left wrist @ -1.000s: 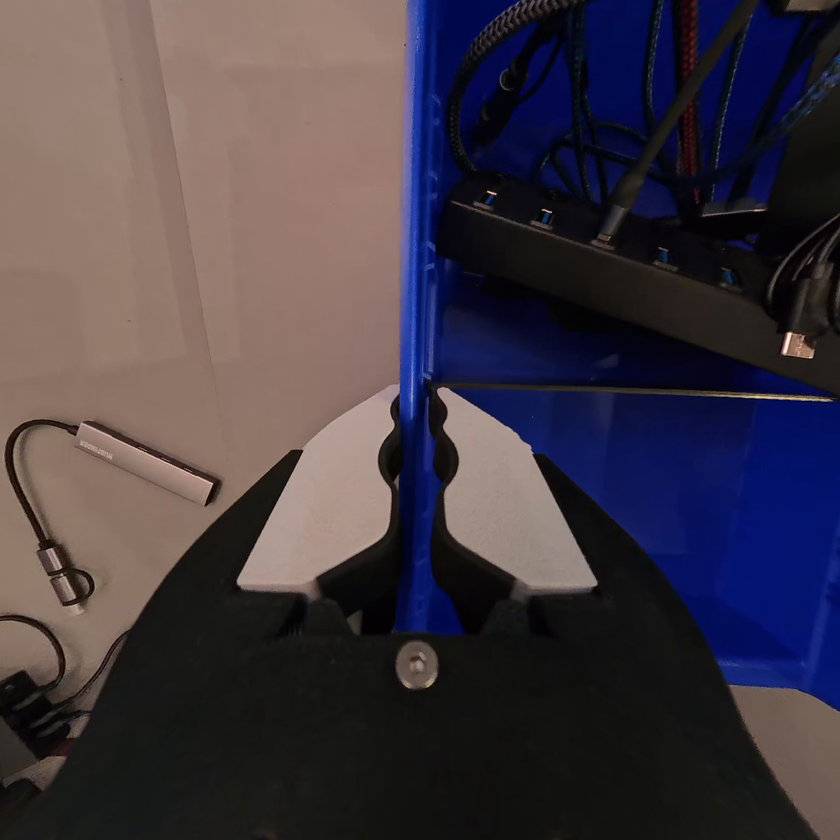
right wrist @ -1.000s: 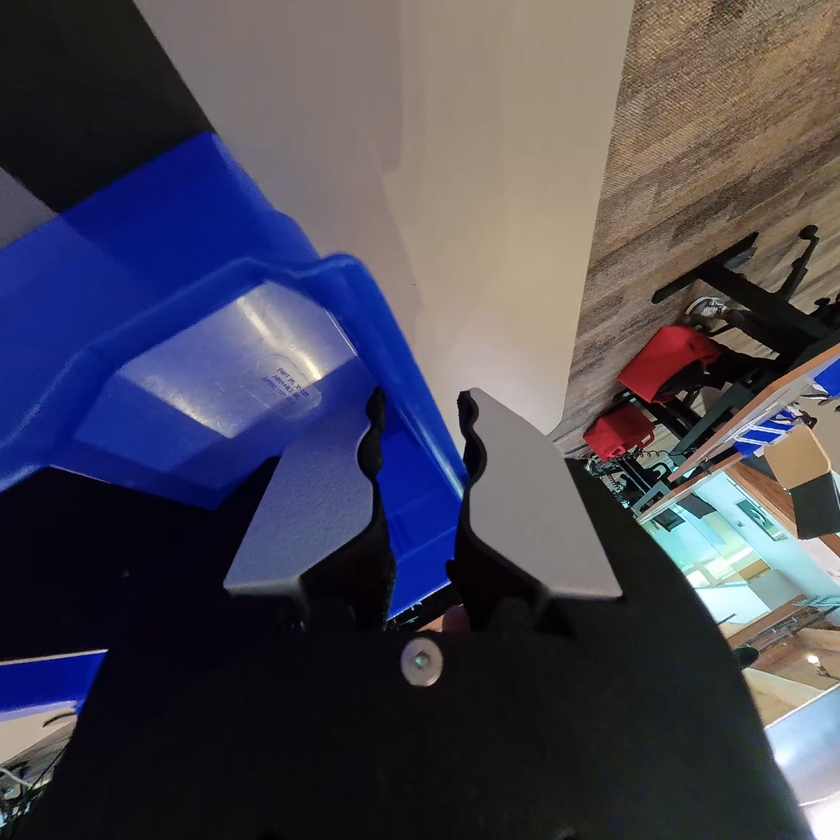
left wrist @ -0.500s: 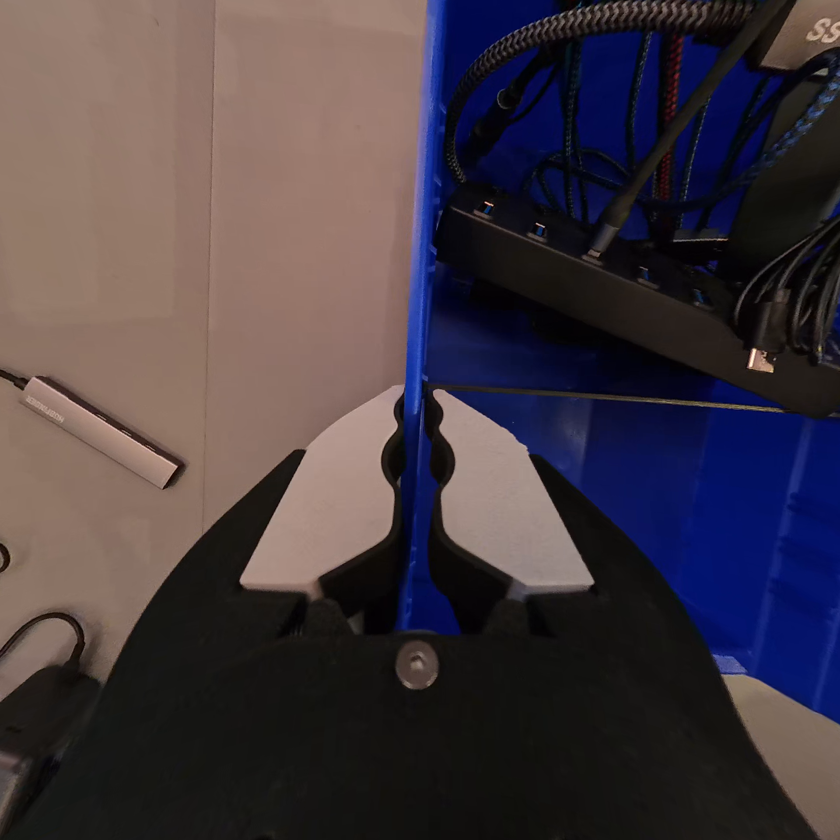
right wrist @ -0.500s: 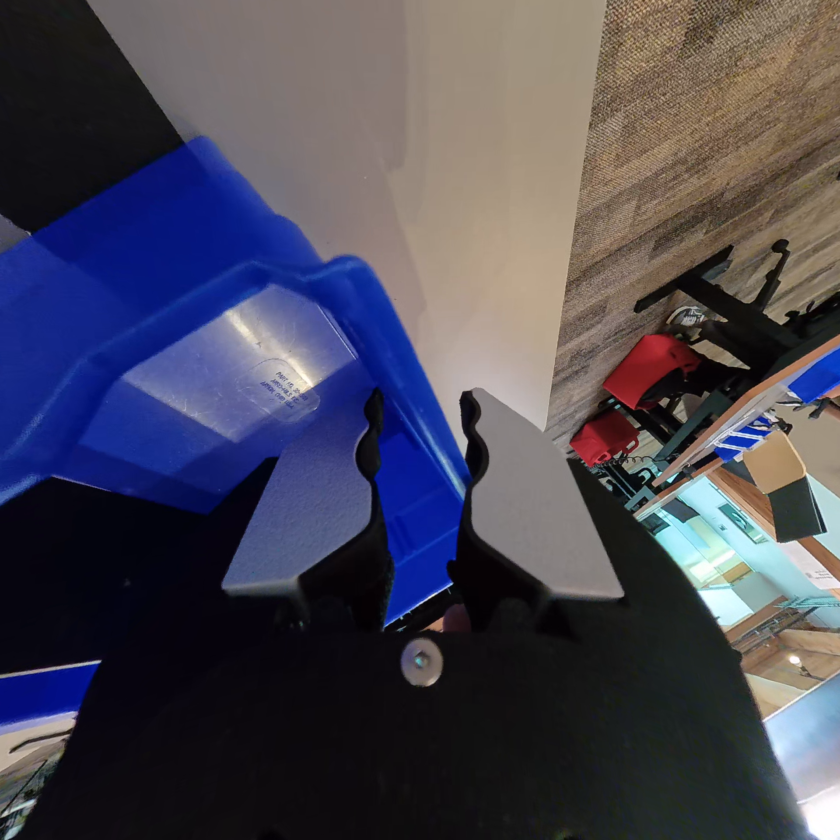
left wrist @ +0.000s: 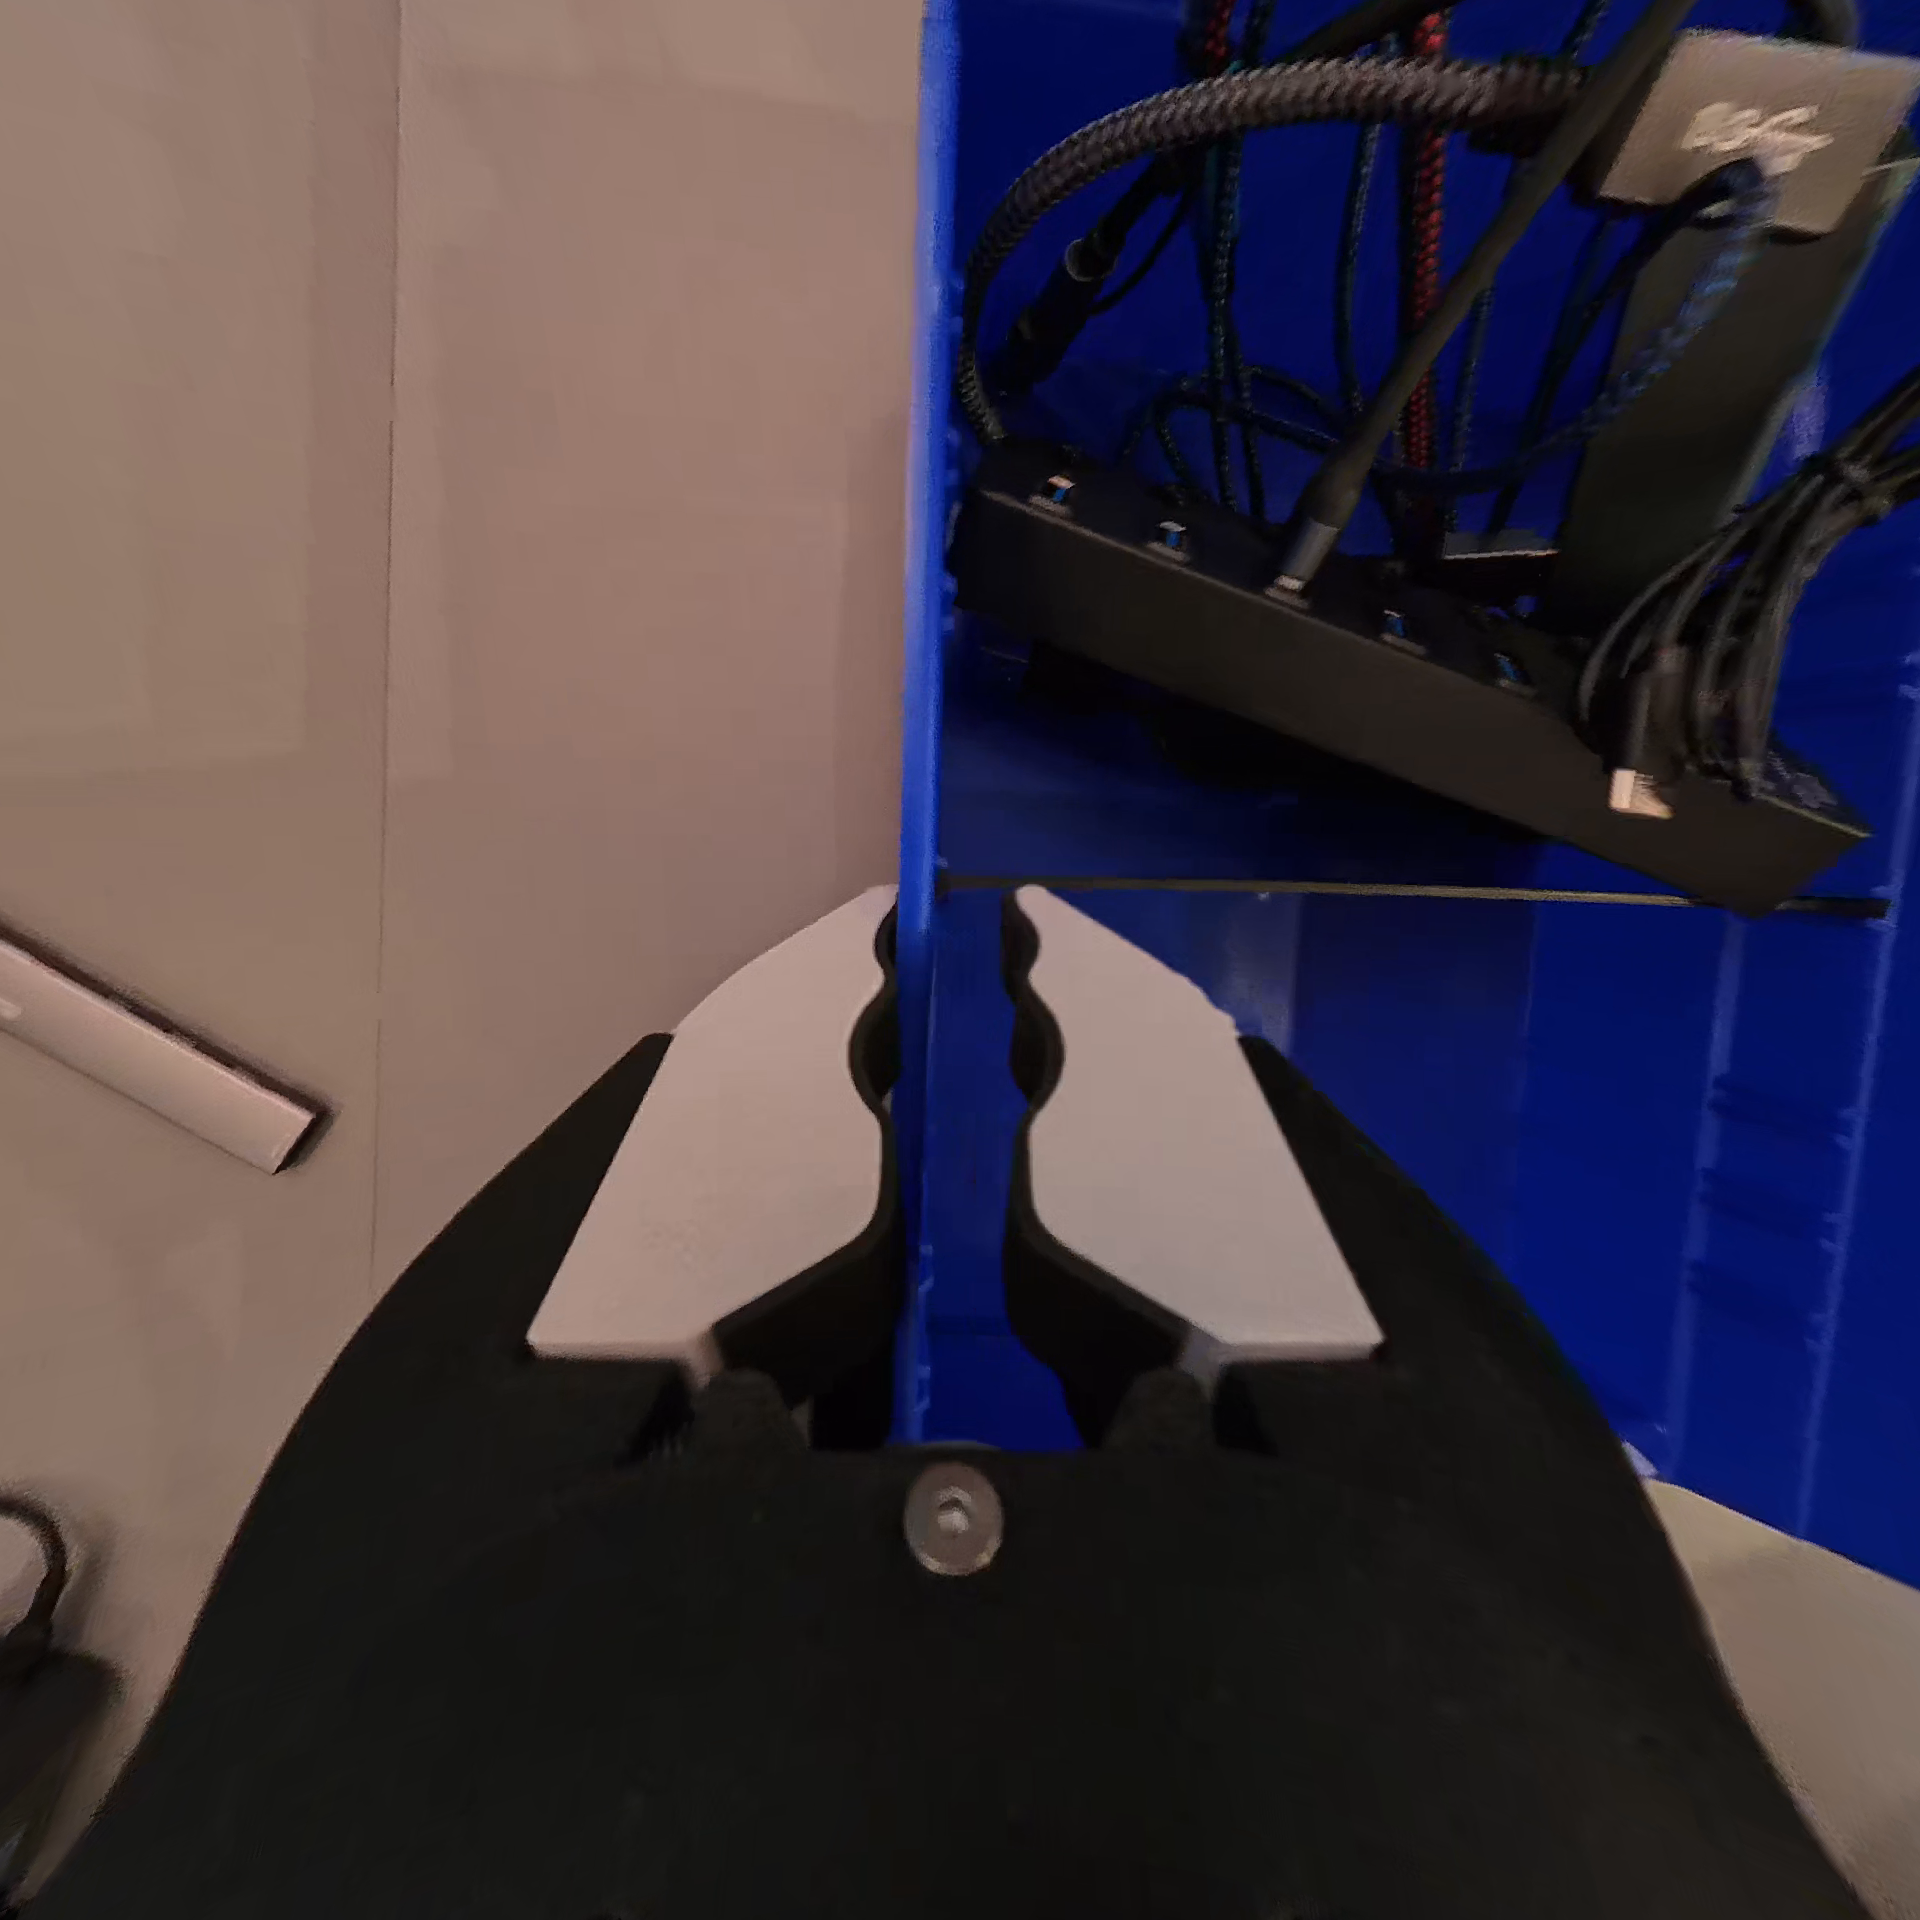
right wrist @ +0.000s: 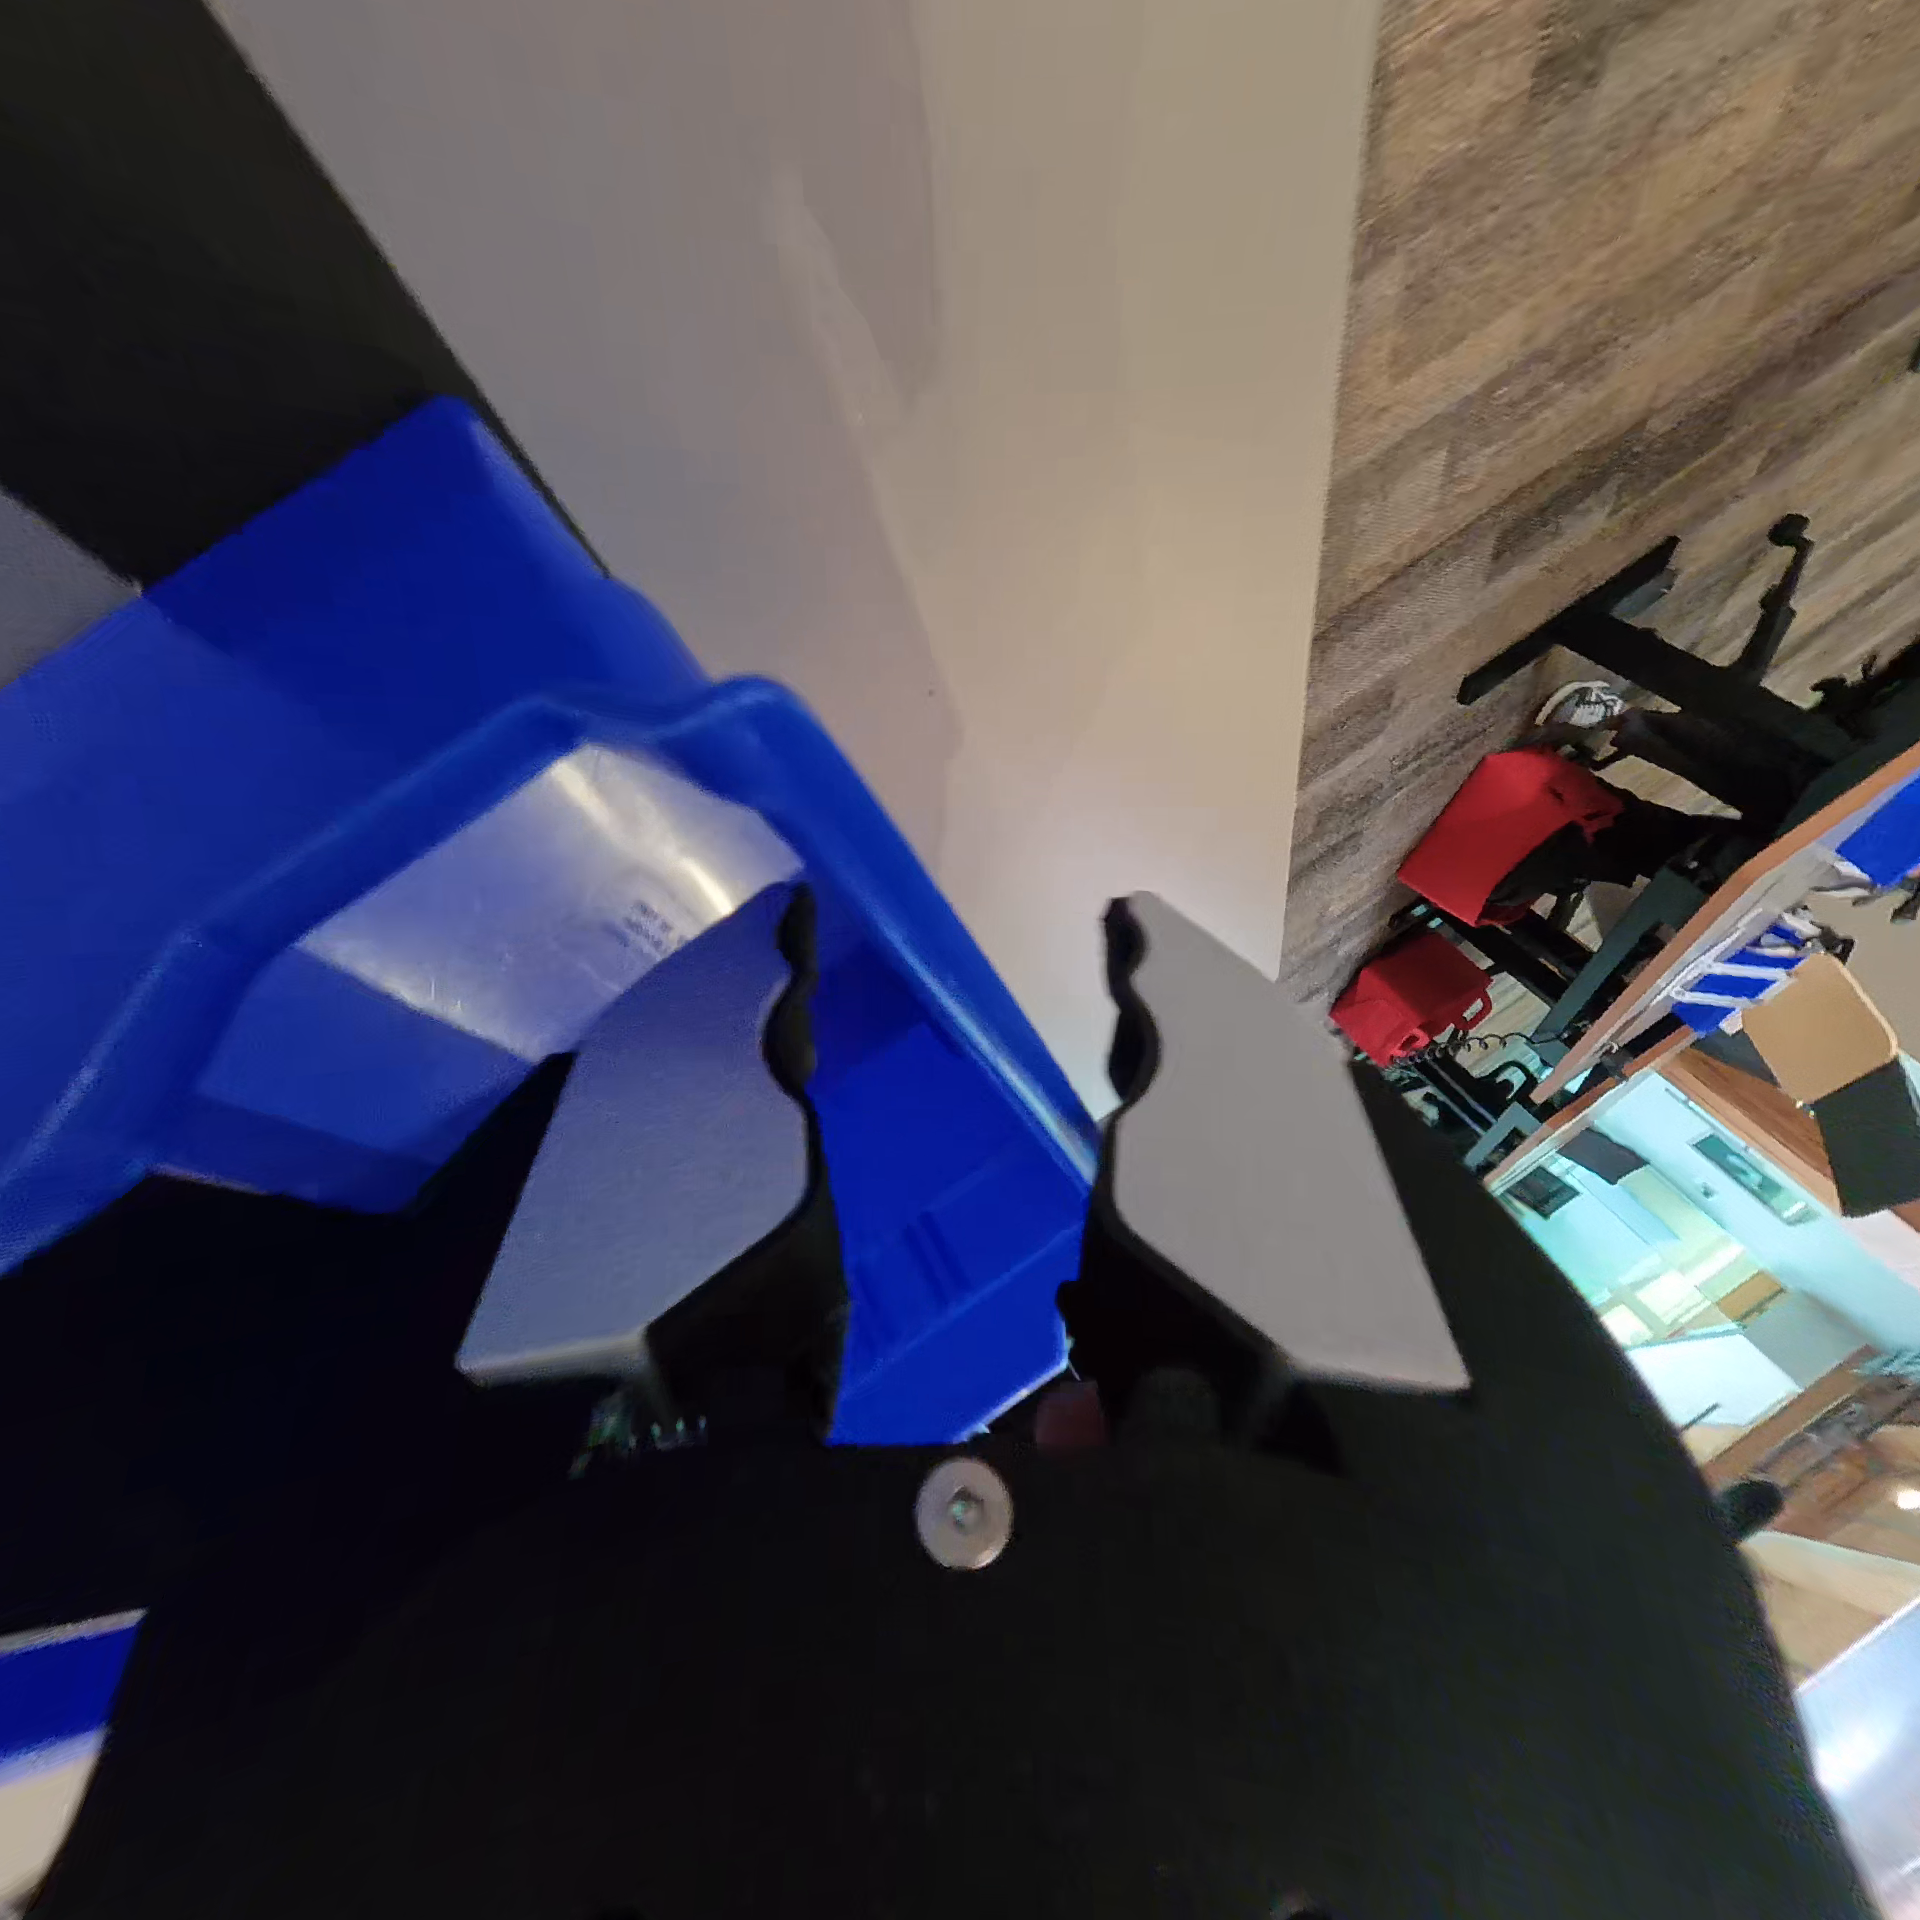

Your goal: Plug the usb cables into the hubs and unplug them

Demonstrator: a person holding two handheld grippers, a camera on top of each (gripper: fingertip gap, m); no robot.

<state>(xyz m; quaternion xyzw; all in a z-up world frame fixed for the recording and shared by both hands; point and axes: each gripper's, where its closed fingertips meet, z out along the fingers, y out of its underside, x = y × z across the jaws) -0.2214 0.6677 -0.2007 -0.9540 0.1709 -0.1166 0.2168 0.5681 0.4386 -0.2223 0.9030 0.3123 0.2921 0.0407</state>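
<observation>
In the left wrist view, a blue bin's side wall (left wrist: 920, 520) stands between the fingers of my left gripper (left wrist: 951, 914). The left pad lies against the wall and the right pad (left wrist: 1029, 997) stands clear of it, so the gripper is open. Inside the bin a long black USB hub (left wrist: 1351, 665) has a grey cable (left wrist: 1340, 499) plugged into it. A tangle of braided cables (left wrist: 1299, 104) lies behind it, and a loose plug (left wrist: 1636, 795) rests on its right end. My right gripper (right wrist: 956, 925) is open wide around the bin's rim (right wrist: 914, 935), not pressing on it.
A silver slim hub (left wrist: 156, 1070) lies on the pale table (left wrist: 571, 416) left of the bin. A grey box (left wrist: 1766, 125) sits at the bin's top right. In the right wrist view, the table edge (right wrist: 1309, 623), the carpet floor and red crates (right wrist: 1496, 831) lie to the right. Spacing between my two grippers at the tips: around 80 cm. From the left gripper's tips to the long black USB hub (left wrist: 1351, 665) is close to 7 cm. My left tips are roughly 10 cm from the loose plug (left wrist: 1636, 795).
My left gripper was shut on the bin wall and has now let go, the right pad drawing away. My right gripper has opened wider around the rim. The bin has shifted slightly in view.
</observation>
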